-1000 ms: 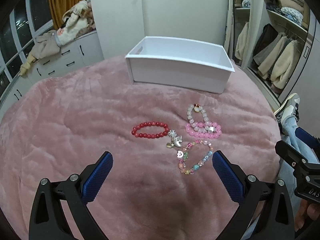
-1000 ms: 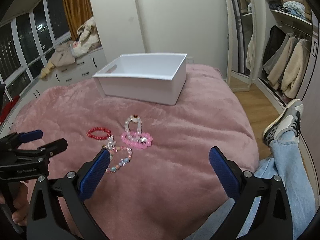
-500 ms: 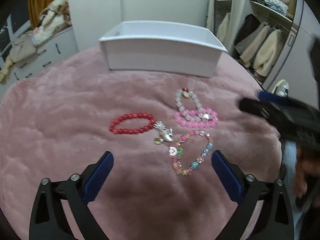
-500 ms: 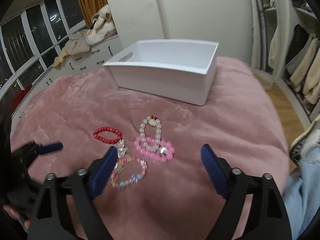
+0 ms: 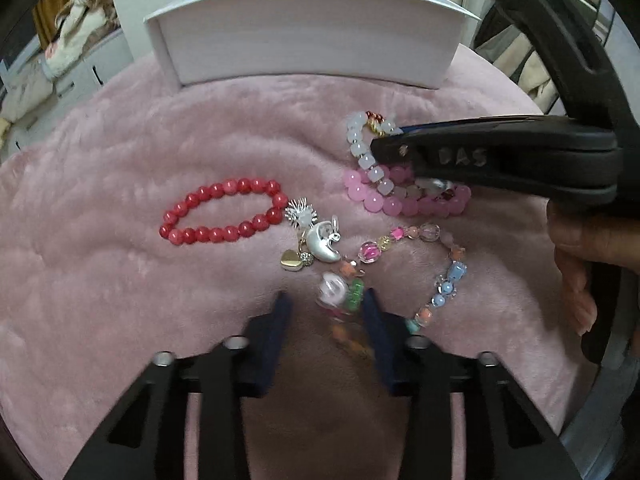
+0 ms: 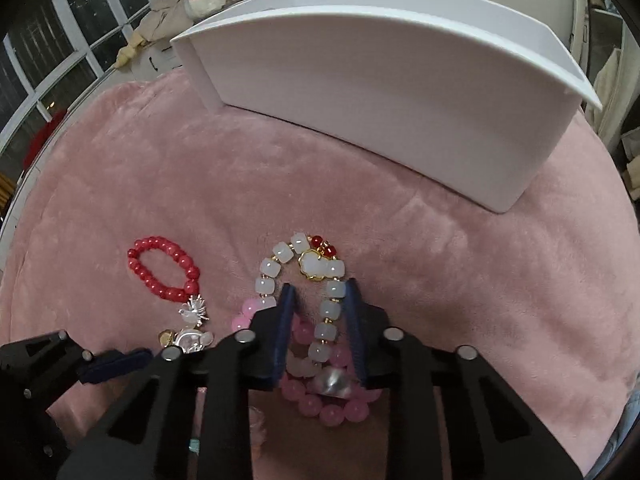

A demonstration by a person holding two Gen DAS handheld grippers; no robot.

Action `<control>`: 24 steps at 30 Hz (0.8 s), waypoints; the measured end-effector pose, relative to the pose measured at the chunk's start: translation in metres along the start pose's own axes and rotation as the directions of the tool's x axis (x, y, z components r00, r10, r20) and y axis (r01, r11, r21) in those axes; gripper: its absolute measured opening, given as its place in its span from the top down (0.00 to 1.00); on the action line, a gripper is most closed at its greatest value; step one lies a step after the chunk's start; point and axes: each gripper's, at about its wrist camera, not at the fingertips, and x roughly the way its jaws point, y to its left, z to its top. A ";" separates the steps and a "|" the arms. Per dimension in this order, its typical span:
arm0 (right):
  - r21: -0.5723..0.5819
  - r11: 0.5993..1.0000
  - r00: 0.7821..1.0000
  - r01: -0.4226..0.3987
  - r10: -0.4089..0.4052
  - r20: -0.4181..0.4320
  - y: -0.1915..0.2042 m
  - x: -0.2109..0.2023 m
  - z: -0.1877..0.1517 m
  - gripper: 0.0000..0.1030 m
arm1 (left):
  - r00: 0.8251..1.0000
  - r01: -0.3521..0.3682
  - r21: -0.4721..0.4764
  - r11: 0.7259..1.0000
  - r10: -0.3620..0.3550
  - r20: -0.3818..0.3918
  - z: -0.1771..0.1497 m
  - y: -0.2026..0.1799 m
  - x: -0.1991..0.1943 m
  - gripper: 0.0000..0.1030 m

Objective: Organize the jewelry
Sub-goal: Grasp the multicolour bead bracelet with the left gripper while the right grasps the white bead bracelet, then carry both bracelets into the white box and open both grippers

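Observation:
Several bead bracelets lie on a pink plush cover in front of a white box (image 5: pixel 312 40). My left gripper (image 5: pixel 326 304) is low over the multicolour bracelet (image 5: pixel 448 276). Its jaws are closing with the bracelet's pink charm bead between them, and a gap still shows on the left side. My right gripper (image 6: pixel 319 296) is shut on the right strand of the white bead bracelet (image 6: pixel 280 260), which lies partly on the pink bracelet (image 6: pixel 332 412). Seen from the left wrist, the right gripper (image 5: pixel 380 148) reaches in from the right. A red bracelet (image 5: pixel 224 212) lies loose at the left.
Silver and gold charms (image 5: pixel 316 240) lie between the red and multicolour bracelets. A hand (image 5: pixel 580 264) holds the right gripper's handle. The pink cover (image 6: pixel 480 280) stretches out to the right. A window and clothes are at the far left, with an open wardrobe at the right.
Both grippers have come down onto the bracelets and their wide jaws have narrowed. The right one swung in from the right onto the white bracelet, and the left one dropped over the multicolour bracelet.

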 end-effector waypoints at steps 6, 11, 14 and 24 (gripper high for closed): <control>0.064 0.997 0.991 -0.051 0.042 0.128 -0.004 -0.029 0.002 0.90 | 0.999 0.039 -0.036 0.999 -0.039 0.015 -0.006 0.009 -0.016 0.77; 0.049 0.996 0.972 -0.068 0.055 0.228 0.006 -0.065 -0.005 0.90 | 0.996 0.061 -0.050 0.997 -0.057 0.066 -0.012 0.015 -0.043 0.85; 0.056 0.994 0.962 -0.093 0.076 0.261 0.004 -0.086 -0.013 0.90 | 0.996 0.056 -0.047 0.997 -0.052 0.079 -0.011 0.018 -0.056 0.85; 0.071 0.989 0.930 -0.131 0.097 0.354 0.005 -0.137 -0.032 0.90 | 0.989 0.038 -0.041 0.998 -0.032 0.146 0.006 0.027 -0.095 0.85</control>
